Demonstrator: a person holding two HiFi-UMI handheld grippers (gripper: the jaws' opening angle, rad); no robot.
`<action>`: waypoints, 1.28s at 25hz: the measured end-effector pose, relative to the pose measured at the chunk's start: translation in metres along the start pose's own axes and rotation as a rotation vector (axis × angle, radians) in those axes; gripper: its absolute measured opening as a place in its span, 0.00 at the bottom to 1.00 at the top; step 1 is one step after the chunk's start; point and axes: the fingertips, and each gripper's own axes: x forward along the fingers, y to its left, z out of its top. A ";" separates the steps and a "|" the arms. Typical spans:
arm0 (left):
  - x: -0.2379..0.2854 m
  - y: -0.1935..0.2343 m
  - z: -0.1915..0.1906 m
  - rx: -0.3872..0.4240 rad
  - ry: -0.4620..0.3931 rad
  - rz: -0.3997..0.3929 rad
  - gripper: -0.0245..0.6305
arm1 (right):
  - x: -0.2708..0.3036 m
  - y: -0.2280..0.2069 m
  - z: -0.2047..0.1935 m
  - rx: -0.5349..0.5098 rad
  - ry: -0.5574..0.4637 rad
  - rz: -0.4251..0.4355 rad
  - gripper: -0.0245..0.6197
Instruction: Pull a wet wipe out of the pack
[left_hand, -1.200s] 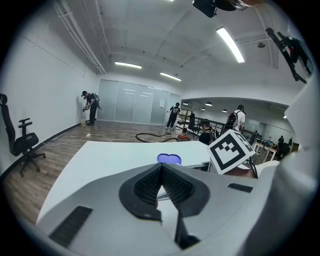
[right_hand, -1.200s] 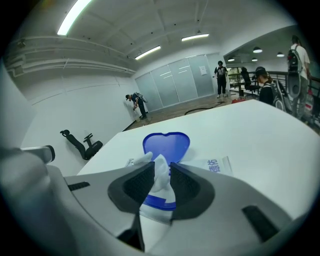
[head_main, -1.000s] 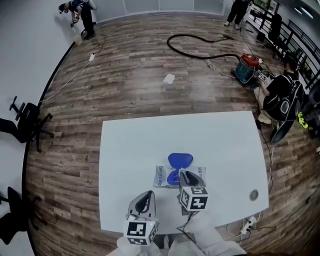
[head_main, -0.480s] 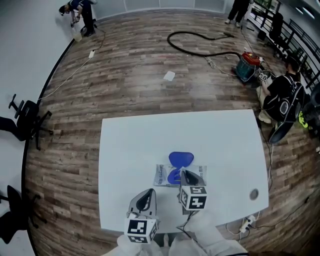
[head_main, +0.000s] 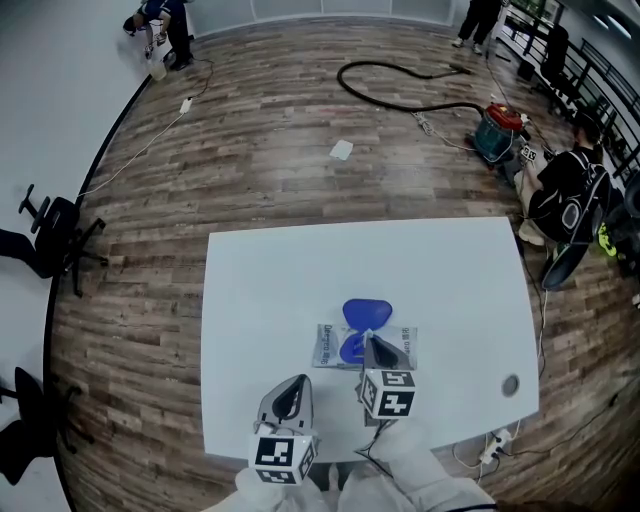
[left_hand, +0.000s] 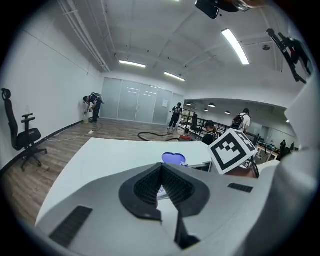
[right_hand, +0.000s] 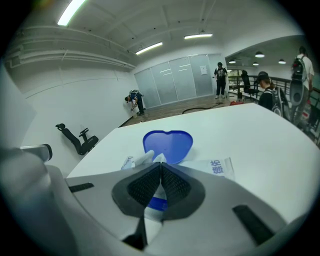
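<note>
A flat wet wipe pack (head_main: 331, 346) lies on the white table (head_main: 270, 290) near its front edge, with its blue lid (head_main: 366, 313) flipped open toward the far side. My right gripper (head_main: 371, 346) sits over the pack's opening. In the right gripper view my right gripper (right_hand: 160, 165) is shut on a white wet wipe (right_hand: 143, 158) that sticks up in front of the blue lid (right_hand: 168, 144). My left gripper (head_main: 290, 392) hovers left of the pack, near the table's front edge. In the left gripper view my left gripper (left_hand: 161, 168) is shut with nothing in it.
A grey round cable port (head_main: 511, 384) sits in the table's right front corner. On the wooden floor are a black hose (head_main: 400, 95), a vacuum (head_main: 497, 135), a paper sheet (head_main: 342, 150) and office chairs (head_main: 45, 240). A person (head_main: 560, 185) crouches at the right.
Hardly anything: the head view has drifted a little, and both grippers keep their places by the pack.
</note>
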 end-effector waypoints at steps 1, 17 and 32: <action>-0.001 0.001 0.000 -0.002 -0.002 0.002 0.04 | -0.002 0.000 0.001 -0.001 -0.006 -0.001 0.06; -0.010 -0.007 0.018 -0.006 -0.054 -0.025 0.04 | -0.029 0.013 0.028 -0.027 -0.071 0.006 0.06; -0.025 -0.012 0.026 -0.026 -0.102 -0.037 0.04 | -0.053 0.019 0.050 -0.073 -0.122 0.003 0.06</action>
